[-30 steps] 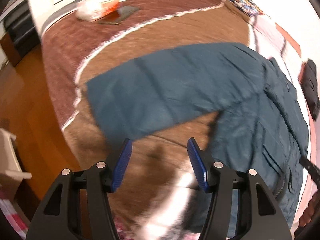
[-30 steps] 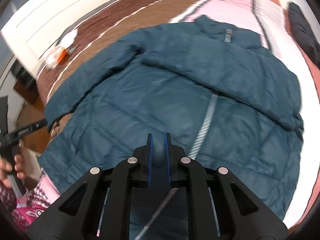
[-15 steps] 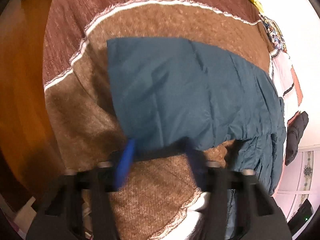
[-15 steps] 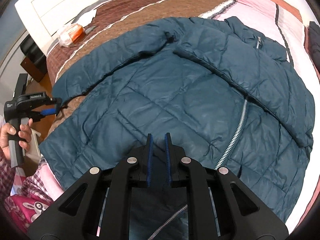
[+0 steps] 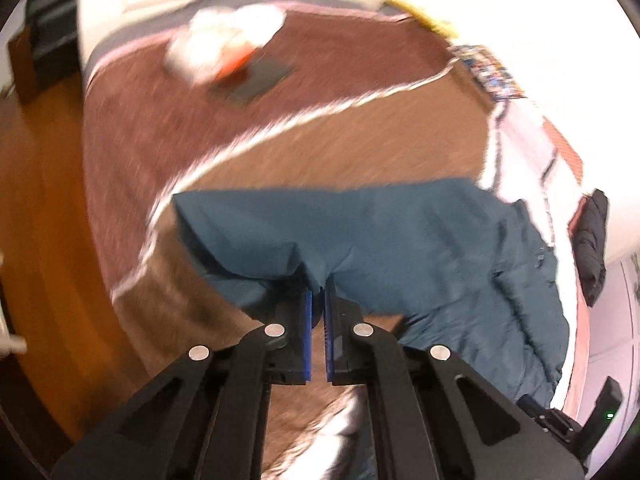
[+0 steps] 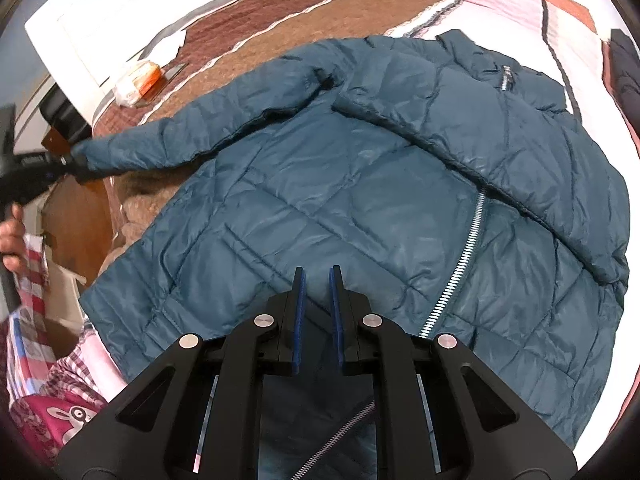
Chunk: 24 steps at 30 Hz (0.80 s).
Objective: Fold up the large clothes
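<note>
A teal quilted jacket (image 6: 360,184) lies front up on the bed, its zipper (image 6: 468,248) partly undone. In the left wrist view its sleeve (image 5: 380,224) stretches across the brown blanket. My left gripper (image 5: 318,285) has its jaws closing tight on the cuff edge, and fabric is pinched between the blue pads. The right wrist view shows that same gripper (image 6: 48,160) at the far left, holding the cuff lifted off the bed. My right gripper (image 6: 318,274) sits over the jacket's lower front, its jaws narrow with teal fabric between them.
A plastic bag with something orange (image 5: 216,52) and a flat dark item (image 5: 256,80) lie near the white headboard. A black garment (image 5: 592,236) lies at the bed's right side. Wooden floor (image 5: 40,220) borders the bed on the left. A hand (image 6: 12,236) and a checked sleeve show at the left.
My left gripper went from wide open above the blanket down to the sleeve's cuff, closed on it and lifted it. My right gripper stayed put on the jacket front.
</note>
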Motion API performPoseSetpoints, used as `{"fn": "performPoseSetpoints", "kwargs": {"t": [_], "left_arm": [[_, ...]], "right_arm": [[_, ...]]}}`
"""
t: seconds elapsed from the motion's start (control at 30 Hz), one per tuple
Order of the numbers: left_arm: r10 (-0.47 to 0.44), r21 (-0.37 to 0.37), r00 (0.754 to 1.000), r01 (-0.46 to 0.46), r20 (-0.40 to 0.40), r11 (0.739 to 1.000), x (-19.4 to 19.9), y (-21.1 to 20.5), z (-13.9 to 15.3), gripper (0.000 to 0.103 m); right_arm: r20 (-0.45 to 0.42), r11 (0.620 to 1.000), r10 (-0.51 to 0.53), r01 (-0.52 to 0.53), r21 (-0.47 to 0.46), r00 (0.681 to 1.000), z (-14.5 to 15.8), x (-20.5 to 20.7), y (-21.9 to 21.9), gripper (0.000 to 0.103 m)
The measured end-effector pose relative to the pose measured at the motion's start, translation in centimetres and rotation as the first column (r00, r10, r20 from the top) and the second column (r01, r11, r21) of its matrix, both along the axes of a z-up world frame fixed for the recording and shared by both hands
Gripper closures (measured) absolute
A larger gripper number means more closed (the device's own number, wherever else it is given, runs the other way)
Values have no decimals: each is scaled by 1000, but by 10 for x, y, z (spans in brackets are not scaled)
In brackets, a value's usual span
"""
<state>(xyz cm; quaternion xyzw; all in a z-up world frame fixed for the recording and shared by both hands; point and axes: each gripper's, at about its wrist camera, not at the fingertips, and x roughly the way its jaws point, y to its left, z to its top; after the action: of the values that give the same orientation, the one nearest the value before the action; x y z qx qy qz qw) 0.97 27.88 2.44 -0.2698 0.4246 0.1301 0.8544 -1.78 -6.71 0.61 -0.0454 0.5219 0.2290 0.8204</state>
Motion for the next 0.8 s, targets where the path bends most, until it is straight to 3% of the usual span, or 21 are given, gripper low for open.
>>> {"fn": "performPoseSetpoints", "kwargs": {"t": [0.17, 0.33, 0.47, 0.6, 0.8], "left_arm": [[-114, 123, 986, 99, 123, 987, 39, -31, 66, 99], [-255, 226, 944, 207, 210, 952, 84, -86, 121, 99], [-375, 263, 894, 311, 245, 913, 123, -145, 151, 99], [-485, 292, 838, 413, 250, 863, 155, -208, 163, 99], [-656, 306, 711, 584, 255, 752, 181, -321, 168, 99]], "right_arm": [[14, 998, -62, 61, 25, 998, 7, 4, -25, 90], [32, 989, -140, 138, 58, 990, 15, 10, -60, 90], [43, 973, -218, 214, 87, 975, 20, 12, -93, 90], [47, 950, -300, 294, 103, 953, 23, 12, -132, 90], [54, 908, -412, 404, 114, 910, 25, 7, -192, 90]]}}
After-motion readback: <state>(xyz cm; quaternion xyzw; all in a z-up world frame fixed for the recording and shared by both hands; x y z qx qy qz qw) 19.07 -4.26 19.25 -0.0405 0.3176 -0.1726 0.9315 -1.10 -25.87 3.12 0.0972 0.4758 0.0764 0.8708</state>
